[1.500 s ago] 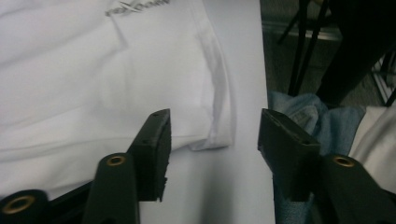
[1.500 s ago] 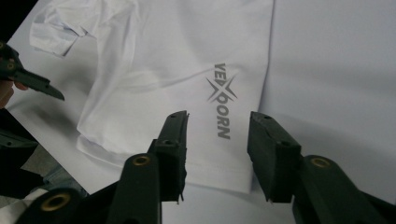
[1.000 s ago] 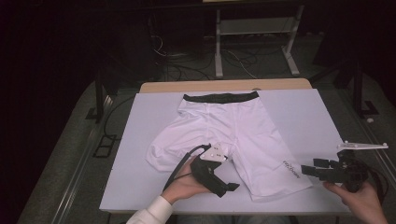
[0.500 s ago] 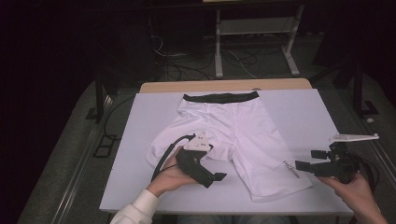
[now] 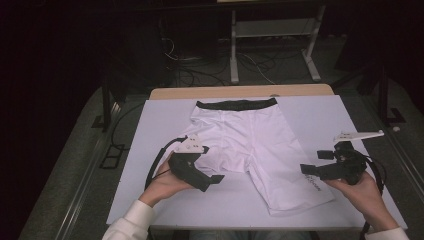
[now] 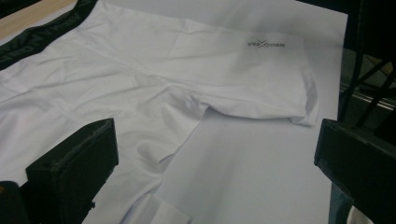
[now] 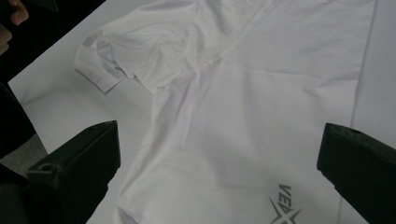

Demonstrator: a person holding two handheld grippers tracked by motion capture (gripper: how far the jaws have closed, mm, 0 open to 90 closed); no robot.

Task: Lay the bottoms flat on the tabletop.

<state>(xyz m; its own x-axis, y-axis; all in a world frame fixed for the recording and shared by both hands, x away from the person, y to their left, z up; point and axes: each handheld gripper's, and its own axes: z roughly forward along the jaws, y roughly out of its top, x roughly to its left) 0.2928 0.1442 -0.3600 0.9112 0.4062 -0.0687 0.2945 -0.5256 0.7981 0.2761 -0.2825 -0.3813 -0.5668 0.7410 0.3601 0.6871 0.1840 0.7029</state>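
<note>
The white shorts (image 5: 250, 150) lie spread flat at the middle of the worktop (image 5: 150, 160), waistband at twelve o'clock and both legs pointing to six. This looks like a pause between grasps in laying out or folding the garment: neither gripper touches the cloth.

At about eight o'clock from the shorts, the left gripper (image 5: 212, 181) hovers just beside the hem of the shorter, bunched leg, its jaws spread wide with nothing between them. That leg's cuff is turned under and rumpled in the right gripper view (image 7: 100, 70).

The fabric is thin, smooth and slightly stretchy-looking, with soft creases fanning from the crotch seam. The black elastic waistband (image 5: 236, 104) carries faint lettering, and a grey printed logo (image 5: 314, 184) sits near the hem of the longer leg.

At about four o'clock, the right gripper (image 5: 312, 162) hangs over that longer leg's outer edge, jaws likewise fully apart and empty.

The next move probably calls for lowering each gripper to a hem corner, pinching a single layer, and lifting evenly so the limp cloth does not drag or wrinkle on the pale sheet.
</note>
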